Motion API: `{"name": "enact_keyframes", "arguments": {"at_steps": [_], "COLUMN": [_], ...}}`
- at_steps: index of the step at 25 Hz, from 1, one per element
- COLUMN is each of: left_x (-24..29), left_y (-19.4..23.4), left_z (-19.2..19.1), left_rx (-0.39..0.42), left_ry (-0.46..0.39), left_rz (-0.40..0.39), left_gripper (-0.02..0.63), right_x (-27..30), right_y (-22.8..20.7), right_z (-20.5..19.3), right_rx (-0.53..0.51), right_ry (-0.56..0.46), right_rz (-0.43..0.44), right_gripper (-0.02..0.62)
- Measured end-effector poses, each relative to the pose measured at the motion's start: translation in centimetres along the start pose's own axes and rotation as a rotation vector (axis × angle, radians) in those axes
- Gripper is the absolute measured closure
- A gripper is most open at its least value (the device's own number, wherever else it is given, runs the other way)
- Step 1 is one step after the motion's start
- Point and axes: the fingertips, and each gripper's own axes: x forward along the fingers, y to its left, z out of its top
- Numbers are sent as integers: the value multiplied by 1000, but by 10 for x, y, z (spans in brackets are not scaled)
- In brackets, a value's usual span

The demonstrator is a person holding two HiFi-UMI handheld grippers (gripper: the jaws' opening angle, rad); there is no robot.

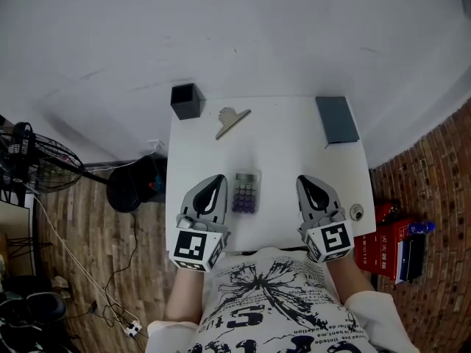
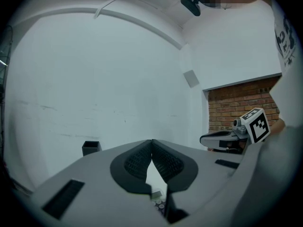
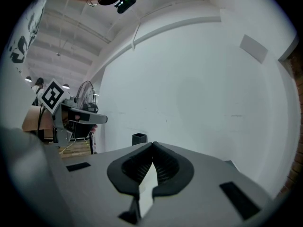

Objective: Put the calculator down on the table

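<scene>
Calculator (image 1: 246, 192) lies flat on the table (image 1: 294, 145), keys up, close to the near edge and about midway between the left and right edges. Nothing carries it. By the look of it, the put-down is already done.

Your left gripper (image 1: 218, 182): fingers pressed together at the tips, nothing clamped. Your right gripper (image 1: 306, 184): the same, tips meeting, empty. Both sit low over the near edge, pointing toward the far edge.

Key relation: the calculator sits between the two grippers, just beside the left one's tip on its inner side. The right gripper is clearly farther off. Its long axis runs from near edge to far edge, roughly parallel to both grippers. So it lies to the side of your left fingers, not ahead of them. If you need it again, left is the nearer hand, and you would have to open and swing in toward the middle.

Hard to make out:
- The head view does not settle whether the left jaw's flank touches the calculator's edge or just clears it.
- The left gripper view shows only a few keys through the gap under the closed tips; the gripper body hides the rest.
- The display end is blurred.
- Your shirt and the grippers cover the table's near edge.

Black holder (image 1: 186, 101), clip (image 1: 232, 120) and dark flat box (image 1: 337, 119) stand along the far edge, well apart.
</scene>
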Motion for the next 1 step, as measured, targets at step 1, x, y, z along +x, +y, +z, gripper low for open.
{"name": "enact_keyframes", "arguments": {"at_steps": [1], "left_x": [0], "left_y": [0], "left_z": [-1], "left_rx": [-3], "left_ry": [-2], "left_rz": [-3], "left_gripper": [591], "right_x": [1], "right_y": [1], "right_z": [-1], "right_rx": [-1], "right_ry": [3], "right_rz": [2], "right_gripper": [583]}}
